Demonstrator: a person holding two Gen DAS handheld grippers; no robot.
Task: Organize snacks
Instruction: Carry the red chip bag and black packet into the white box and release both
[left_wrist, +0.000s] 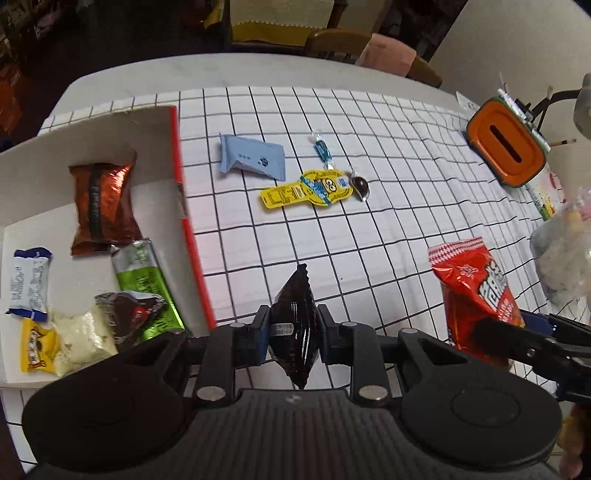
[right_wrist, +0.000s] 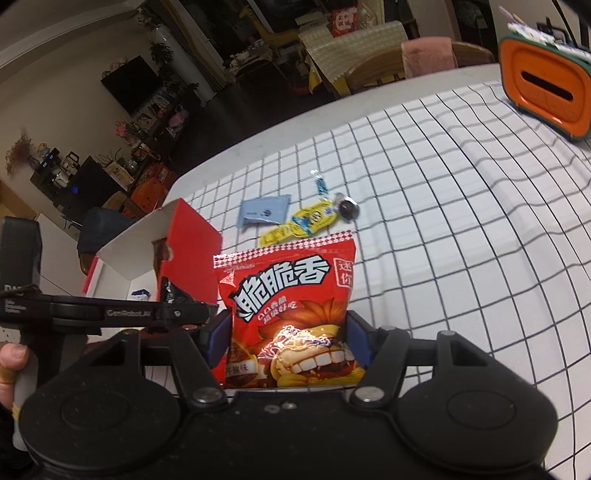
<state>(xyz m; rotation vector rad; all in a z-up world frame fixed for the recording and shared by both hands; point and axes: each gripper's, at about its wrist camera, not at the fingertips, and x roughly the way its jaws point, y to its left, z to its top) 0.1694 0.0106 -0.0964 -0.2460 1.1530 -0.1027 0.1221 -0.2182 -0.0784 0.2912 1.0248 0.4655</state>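
Observation:
My left gripper (left_wrist: 293, 332) is shut on a small black snack packet (left_wrist: 295, 325), held edge-up above the checked cloth beside the box. My right gripper (right_wrist: 288, 339) is shut on a red snack bag (right_wrist: 291, 314) with white lettering; the same red snack bag (left_wrist: 476, 291) shows at the right of the left wrist view. A red-sided cardboard box (left_wrist: 184, 206) at the left holds several wrapped snacks, among them a brown packet (left_wrist: 101, 203) and a green packet (left_wrist: 147, 280). On the cloth lie a light blue packet (left_wrist: 253, 157), a yellow packet (left_wrist: 306, 188), a blue candy (left_wrist: 322, 149) and a dark candy (left_wrist: 360, 184).
An orange tissue holder (left_wrist: 506, 146) stands at the table's far right. A clear plastic bag (left_wrist: 565, 251) lies at the right edge. Chairs (left_wrist: 343, 42) stand behind the table. The box (right_wrist: 192, 232) sits left of my right gripper, with the left gripper's body (right_wrist: 110, 314) in front of it.

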